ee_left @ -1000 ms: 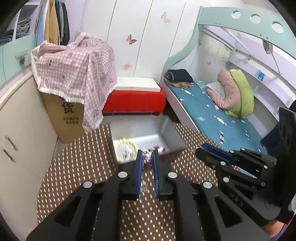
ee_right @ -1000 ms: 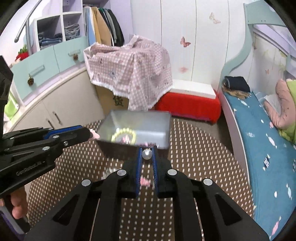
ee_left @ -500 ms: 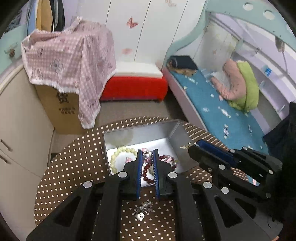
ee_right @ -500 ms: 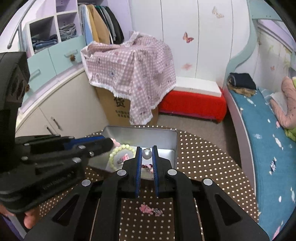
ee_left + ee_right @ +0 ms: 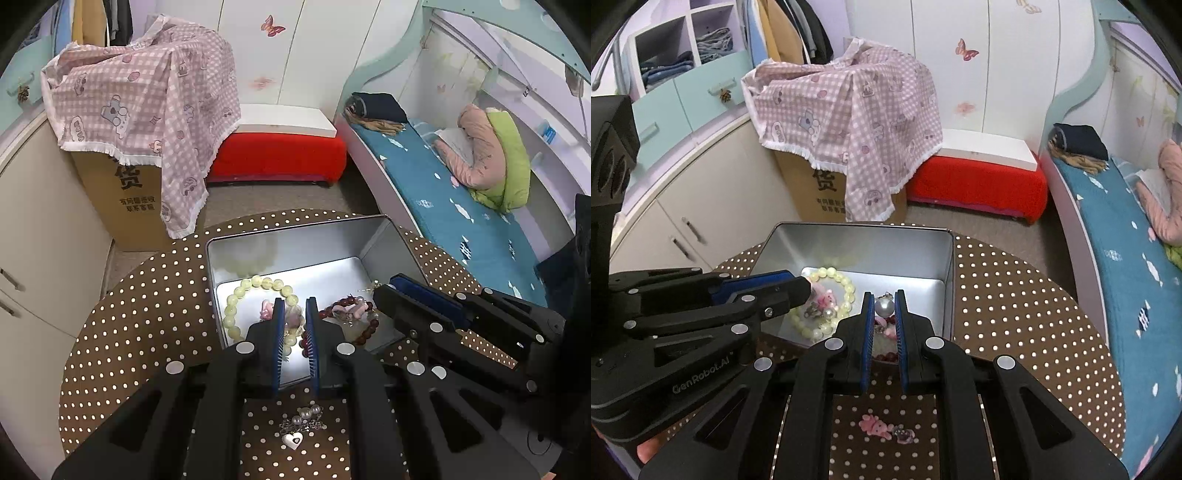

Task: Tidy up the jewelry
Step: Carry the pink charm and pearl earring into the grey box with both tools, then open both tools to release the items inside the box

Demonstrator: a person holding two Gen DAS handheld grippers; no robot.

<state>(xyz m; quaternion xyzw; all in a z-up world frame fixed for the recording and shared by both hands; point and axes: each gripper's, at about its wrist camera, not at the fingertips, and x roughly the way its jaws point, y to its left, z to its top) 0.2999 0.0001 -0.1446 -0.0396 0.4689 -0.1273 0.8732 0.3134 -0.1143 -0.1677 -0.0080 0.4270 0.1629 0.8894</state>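
Setting: a round table with a brown polka-dot cloth (image 5: 140, 332), a bedroom behind it.
Tin: an open silver tin (image 5: 295, 243) sits on the cloth, toward the far side of the table.
In the tin: a pale yellow bead bracelet (image 5: 240, 291) lies on the left, a dark red bead bracelet (image 5: 347, 306) on the right, small pink charms between them.
Left gripper (image 5: 294, 325): poised over the tin's near edge, jaws narrowed on a small pinkish trinket (image 5: 293, 318) (what it is exactly cannot be told).
Right gripper (image 5: 884, 314): over the tin's right half, jaws drawn close on a pearl pendant (image 5: 884, 306).
On the cloth: a pearl chain with a white heart charm (image 5: 295, 430) lies near the left gripper's base; a pink charm (image 5: 875, 424) lies below the right gripper.
Background: a pink checked cloth (image 5: 849, 110) drapes a cardboard box at far left.
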